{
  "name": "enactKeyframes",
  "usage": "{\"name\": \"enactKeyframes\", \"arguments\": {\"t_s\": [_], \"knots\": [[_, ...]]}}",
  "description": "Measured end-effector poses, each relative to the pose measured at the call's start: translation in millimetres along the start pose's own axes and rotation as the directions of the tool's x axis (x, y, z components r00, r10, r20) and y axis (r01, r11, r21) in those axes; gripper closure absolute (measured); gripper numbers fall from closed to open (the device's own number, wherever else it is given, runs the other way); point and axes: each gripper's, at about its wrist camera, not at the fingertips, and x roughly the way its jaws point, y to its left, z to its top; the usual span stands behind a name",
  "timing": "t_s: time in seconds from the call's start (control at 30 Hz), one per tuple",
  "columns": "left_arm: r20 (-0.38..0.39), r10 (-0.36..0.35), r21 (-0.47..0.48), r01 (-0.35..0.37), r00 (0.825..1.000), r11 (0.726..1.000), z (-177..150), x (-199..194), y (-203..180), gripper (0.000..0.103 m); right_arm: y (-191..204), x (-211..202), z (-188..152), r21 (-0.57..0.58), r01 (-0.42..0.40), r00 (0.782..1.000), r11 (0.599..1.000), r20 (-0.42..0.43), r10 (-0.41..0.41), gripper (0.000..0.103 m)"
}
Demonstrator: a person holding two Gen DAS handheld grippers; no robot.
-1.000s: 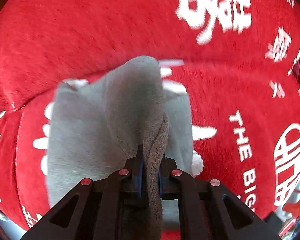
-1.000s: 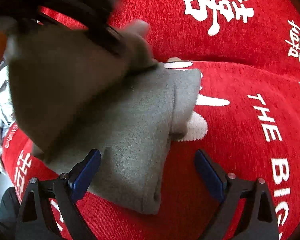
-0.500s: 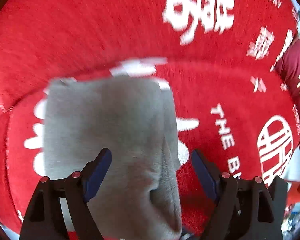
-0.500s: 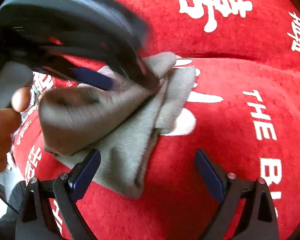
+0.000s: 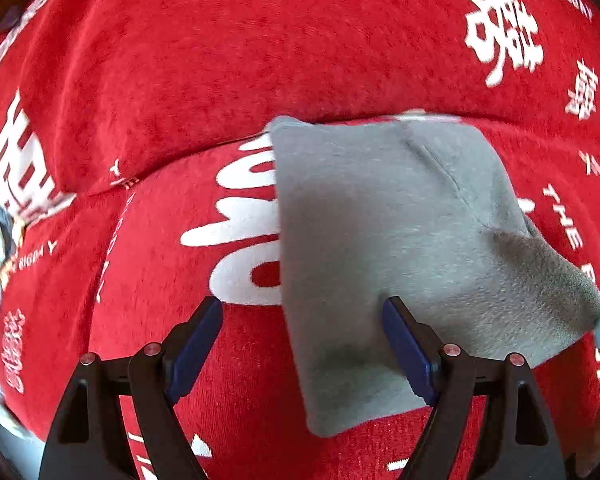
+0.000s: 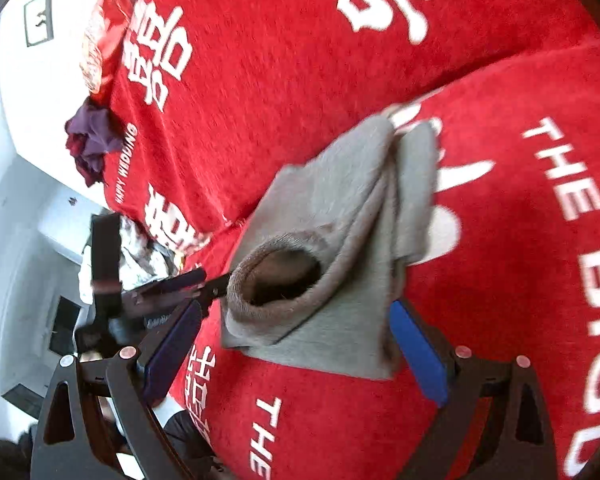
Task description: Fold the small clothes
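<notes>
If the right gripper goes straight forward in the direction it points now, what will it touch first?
Most likely the grey garment. The right gripper is open, and the folded cloth with its round cuff opening lies directly between and beyond its fingers, on the red cover. Exact depth is unclear.

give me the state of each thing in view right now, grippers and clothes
left gripper: open, holding nothing, one finger over the cloth's near edge
right gripper: open, holding nothing
grey garment: folded over in layers, lying on the cover, one cuff opening gaping
red cover: spread under the garment
purple cloth: crumpled in a heap at the far edge
</notes>
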Motion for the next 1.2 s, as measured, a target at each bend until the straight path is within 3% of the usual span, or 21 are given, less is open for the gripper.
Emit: {"name": "enactKeyframes", "arguments": {"t_s": [0.13, 0.27, 0.3, 0.33, 0.43, 0.53, 0.63, 0.7, 0.77, 0.83, 0.9, 0.97, 1.03, 1.13, 1.2], "knots": [[0.007, -0.015, -0.061, 0.015, 1.000, 0.998, -7.3, -2.7, 17.1, 0.020, 5.2, 22.3, 7.6, 0.083, -0.039, 0.998, 0.996, -0.045, 0.042, 0.007], [0.041, -0.094, -0.034, 0.095, 0.995, 0.995, -33.3, -13.9, 18.1, 0.020, -0.1, 47.0, 13.9, 0.155, 0.048, 0.994, 0.987, -0.105, -0.032, 0.007], [0.041, -0.108, -0.009, 0.109, 0.993, 0.994, -41.9, -15.1, 16.2, 0.020, -0.2, 49.8, 14.0, 0.153, 0.065, 0.993, 0.986, -0.108, -0.049, 0.019], [0.042, -0.111, 0.018, 0.110, 0.993, 0.994, -50.3, -15.0, 9.9, 0.020, 4.2, 52.2, 15.3, 0.129, 0.078, 0.991, 0.989, -0.115, -0.063, 0.044], [0.035, -0.084, 0.096, 0.080, 0.996, 0.992, -61.6, -6.4, -13.6, 0.020, 25.2, 48.2, 20.8, 0.039, 0.128, 0.988, 0.991, -0.093, -0.124, 0.080], [0.032, -0.054, 0.105, 0.050, 0.998, 0.993, -59.2, 5.6, -28.0, 0.020, 56.5, 34.7, 27.3, -0.034, 0.148, 0.988, 0.988, -0.037, -0.149, 0.089], [0.031, -0.007, 0.051, 0.005, 0.999, 0.999, -54.8, 15.1, -18.8, 0.020, 85.8, 18.1, 30.0, -0.104, 0.148, 0.989, 0.983, 0.008, -0.148, 0.090], [0.024, -0.002, -0.081, 0.004, 1.000, 0.997, -54.3, 19.4, 7.9, 0.020, 95.1, 13.3, 26.8, -0.133, 0.167, 0.986, 0.977, 0.028, -0.164, 0.090], [0.021, -0.105, -0.240, 0.107, 0.994, 0.965, -59.5, 21.0, 42.1, 0.020, 85.6, 15.2, 18.1, -0.138, 0.214, 0.977, 0.967, 0.029, -0.212, 0.090], [0.001, -0.169, -0.294, 0.162, 0.986, 0.942, -66.7, 26.0, 55.6, 0.020, 58.7, 28.9, 7.5, -0.100, 0.262, 0.963, 0.960, -0.032, -0.266, 0.090], [-0.013, -0.153, -0.251, 0.145, 0.988, 0.957, -73.2, 26.5, 50.0, 0.020, 29.7, 46.4, -5.6, -0.054, 0.285, 0.949, 0.957, -0.125, -0.290, 0.088], [0.001, -0.117, -0.191, 0.115, 0.993, 0.975, -78.1, 19.5, 41.5, 0.020, 11.0, 47.8, -15.1, 0.001, 0.278, 0.950, 0.961, -0.149, -0.275, 0.070], [0.005, -0.156, -0.161, 0.155, 0.988, 0.975, -81.1, 14.9, 40.8, 0.020, 5.9, 35.4, -13.3, 0.052, 0.227, 0.967, 0.972, -0.126, -0.219, 0.056], [0.021, -0.237, -0.114, 0.238, 0.971, 0.965, -85.9, 0.5, 43.6, 0.020, 12.5, 16.6, 0.5, 0.026, 0.236, 0.970, 0.972, -0.060, -0.234, 0.032], [0.057, -0.279, -0.073, 0.283, 0.959, 0.956, -88.6, -15.6, 43.6, 0.020, 14.9, 4.3, 15.2, 0.009, 0.233, 0.972, 0.973, -0.018, -0.232, 0.028]]}}
